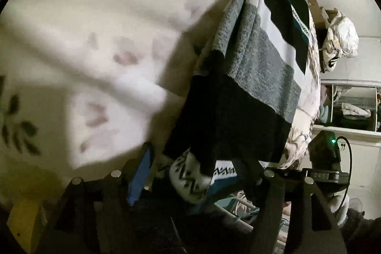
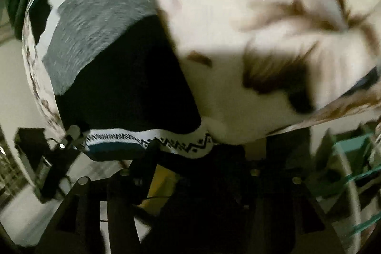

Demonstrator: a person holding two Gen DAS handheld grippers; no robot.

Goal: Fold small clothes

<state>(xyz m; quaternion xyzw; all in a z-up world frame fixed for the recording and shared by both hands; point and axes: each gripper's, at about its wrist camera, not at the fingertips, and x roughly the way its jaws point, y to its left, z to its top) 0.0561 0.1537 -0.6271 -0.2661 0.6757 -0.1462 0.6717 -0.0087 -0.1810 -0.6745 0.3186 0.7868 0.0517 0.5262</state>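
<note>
Both grippers grasping a striped sweater over a bed

Left gripper (image 1: 197,173) and right gripper (image 2: 190,149) clench the knit sweater's (image 1: 250,68) zigzag hem; only the left view shows shelves (image 1: 352,106) (sheet (image 2: 250,4) blurred, floral).

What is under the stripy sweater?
Under the stripy sweater lies a white flowery bedcover, showing beside it and past its far edge. Whatever lies directly beneath the sweater is covered.
</note>
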